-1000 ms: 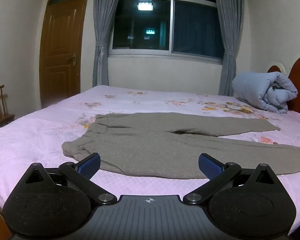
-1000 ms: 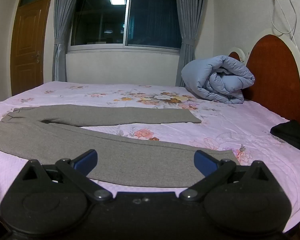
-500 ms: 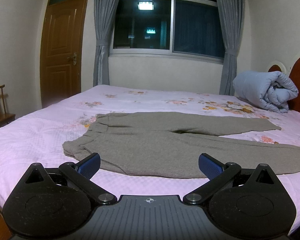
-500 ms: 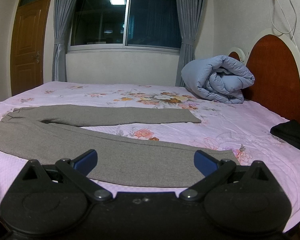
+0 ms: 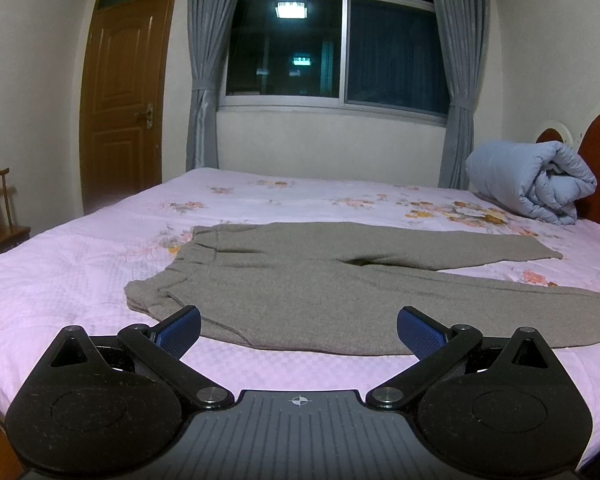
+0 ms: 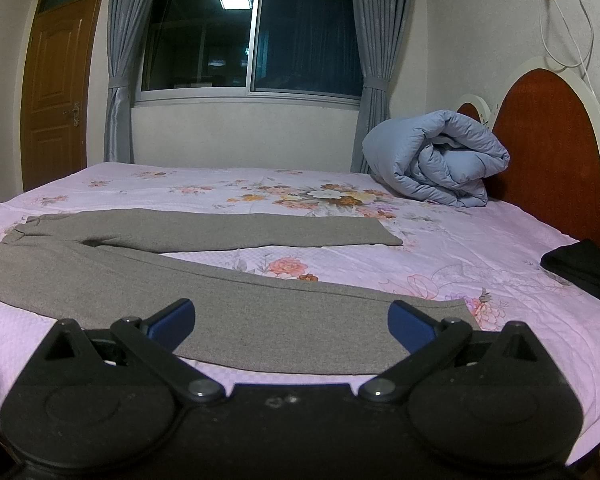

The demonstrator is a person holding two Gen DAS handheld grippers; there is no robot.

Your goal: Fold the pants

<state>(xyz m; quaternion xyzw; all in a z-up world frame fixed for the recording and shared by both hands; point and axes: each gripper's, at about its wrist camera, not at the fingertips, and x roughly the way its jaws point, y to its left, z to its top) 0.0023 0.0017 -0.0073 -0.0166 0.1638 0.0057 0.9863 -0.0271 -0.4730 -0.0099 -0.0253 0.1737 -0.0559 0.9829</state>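
- Left gripper [image 5: 299, 326]: fingers spread apart and empty, barely shifted from a second ago; the grey pants' [image 5: 300, 284] waistband lies just ahead on the pink floral bedsheet [image 5: 60, 272].
- Right gripper [image 6: 291, 320]: likewise apart, unchanged; a pant leg's hem lies just ahead.
- No readable writing.

A home bedroom: a floral-sheeted bed [image 5: 100, 248], rolled duvet [image 6: 436, 160], curtained window [image 5: 336, 48], wooden door [image 5: 124, 92].

The pants [image 5: 300, 288] are soft, fuzzy grey cloth, not shiny. The bed [image 5: 80, 280] sheet is pink cloth with tiny bumps. At the upper left, the door [image 5: 124, 92] is shiny brown wood. The quilt [image 6: 432, 156] looks puffy and smooth.
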